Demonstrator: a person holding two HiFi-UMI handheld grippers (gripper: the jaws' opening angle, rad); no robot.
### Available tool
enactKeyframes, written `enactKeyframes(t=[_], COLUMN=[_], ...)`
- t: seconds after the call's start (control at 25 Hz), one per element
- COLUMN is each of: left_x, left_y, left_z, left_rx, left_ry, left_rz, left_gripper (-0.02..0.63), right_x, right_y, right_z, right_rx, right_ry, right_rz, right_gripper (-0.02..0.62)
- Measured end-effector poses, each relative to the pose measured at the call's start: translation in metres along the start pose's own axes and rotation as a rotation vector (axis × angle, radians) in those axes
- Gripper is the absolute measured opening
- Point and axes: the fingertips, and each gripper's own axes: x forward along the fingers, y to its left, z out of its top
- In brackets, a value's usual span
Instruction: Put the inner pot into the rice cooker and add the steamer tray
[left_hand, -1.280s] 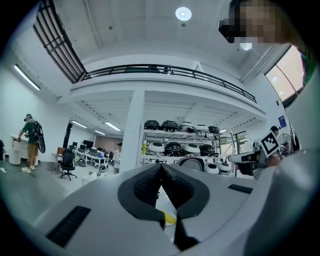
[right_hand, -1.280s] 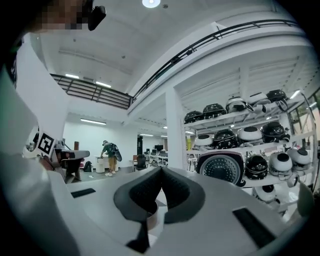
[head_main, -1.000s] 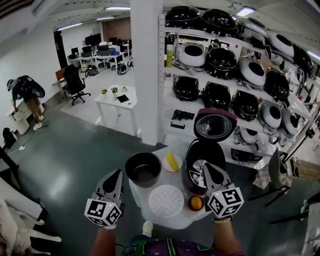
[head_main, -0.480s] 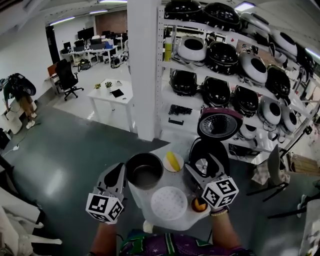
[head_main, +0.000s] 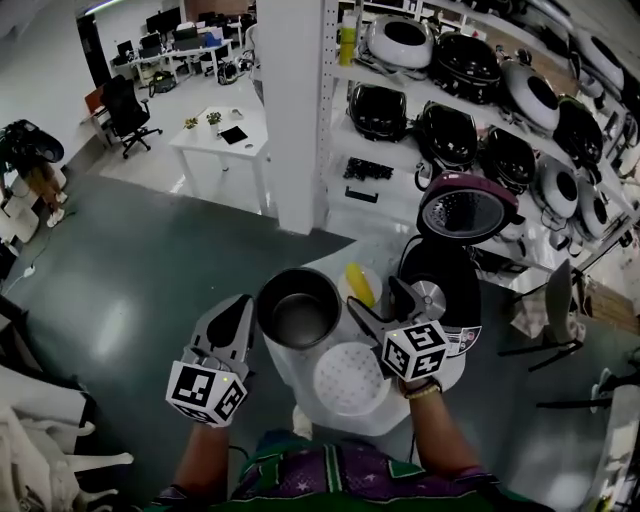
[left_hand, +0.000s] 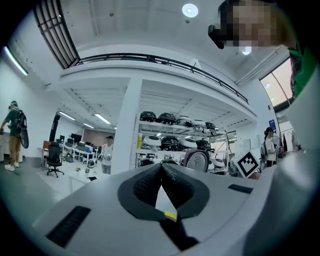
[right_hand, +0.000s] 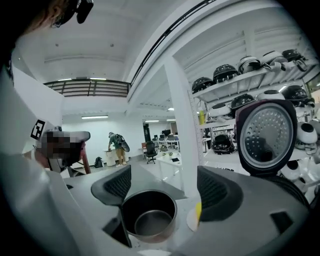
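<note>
The dark metal inner pot (head_main: 300, 310) stands empty on the left of a small round white table (head_main: 380, 425). Right of it is the black rice cooker (head_main: 445, 290), its lid (head_main: 468, 212) raised. The white perforated steamer tray (head_main: 350, 378) lies flat at the table's front. My right gripper (head_main: 375, 300) is open between pot and cooker, jaws empty. In the right gripper view the pot (right_hand: 148, 217) sits just ahead, framed by the open right gripper (right_hand: 165, 189). My left gripper (head_main: 235, 320) is shut and empty, just left of the pot. In its own view the left gripper (left_hand: 161, 169) points level.
A small plate with a yellow item (head_main: 358, 283) sits behind the pot. A white pillar (head_main: 295, 110) and shelves of rice cookers (head_main: 470, 120) stand behind the table. A white desk (head_main: 225, 140) is on the grey floor further back, with a person (head_main: 35, 165) at far left.
The right gripper's jaws opened and it swung left from in front of the cooker toward the pot. The left gripper moved closer to the pot's left side.
</note>
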Motion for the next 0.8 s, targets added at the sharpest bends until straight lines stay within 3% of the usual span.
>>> enactKeyframes(t=[0.8], left_x=[0.032], left_y=[0.078], left_z=[-0.051], left_rx=[-0.034], left_ry=[0.094], left_rz=[-0.028], left_gripper=[0.02], right_x=[0.124], right_y=[-0.031], right_z=[-0.16], right_rx=[0.039], right_ry=[0.329], right_rz=[-0.116], right_gripper=[0.379])
